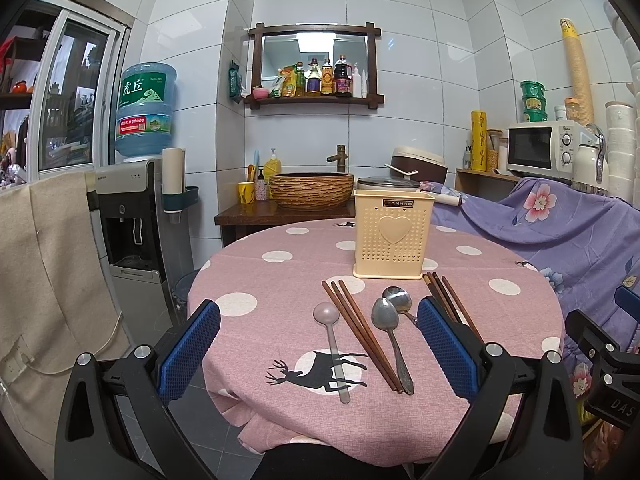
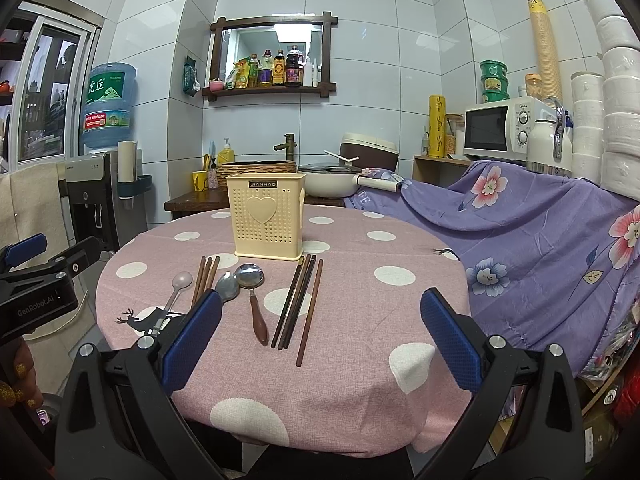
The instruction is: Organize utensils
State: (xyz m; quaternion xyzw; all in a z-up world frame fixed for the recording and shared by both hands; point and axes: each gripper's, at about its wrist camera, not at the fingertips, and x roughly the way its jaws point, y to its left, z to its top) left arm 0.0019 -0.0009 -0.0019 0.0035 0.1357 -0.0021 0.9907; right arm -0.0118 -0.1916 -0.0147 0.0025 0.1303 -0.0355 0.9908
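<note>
My L gripper [image 1: 318, 344] sits nearest, fingers spread wide, nothing between the blue pads [image 1: 188, 350]; it hovers over the near edge of the table [image 1: 256, 276]. R gripper [image 2: 320, 334] same: wide open, holding nothing, w/ the L unit visible off to its left.

Utensils lie in a loose row on the pink polka-dot cloth, handles toward me. From left: a pale pink plastic spoon [image 1: 330, 330] lying across the deer print, a bundle of reddish-brown chopsticks [image 1: 360, 332], a metal spoon [image 1: 388, 330] just beside them, then a 2nd metal spoon w/ a brown wood handle [image 2: 252, 292]. Further right, a dark chopstick bundle [image 2: 296, 300] and one single brown chopstick [image 2: 310, 310] slightly apart from it.

Beyond them, mid-table, stands the cream perforated utensil holder [image 1: 394, 234] w/ a heart on front, upright; can't see inside it.

Far side: basin sink [image 1: 311, 190], water dispenser [image 1: 134, 216] far left, microwave [image 1: 546, 148] far right, purple floral sheet [image 1: 560, 232] right.
</note>
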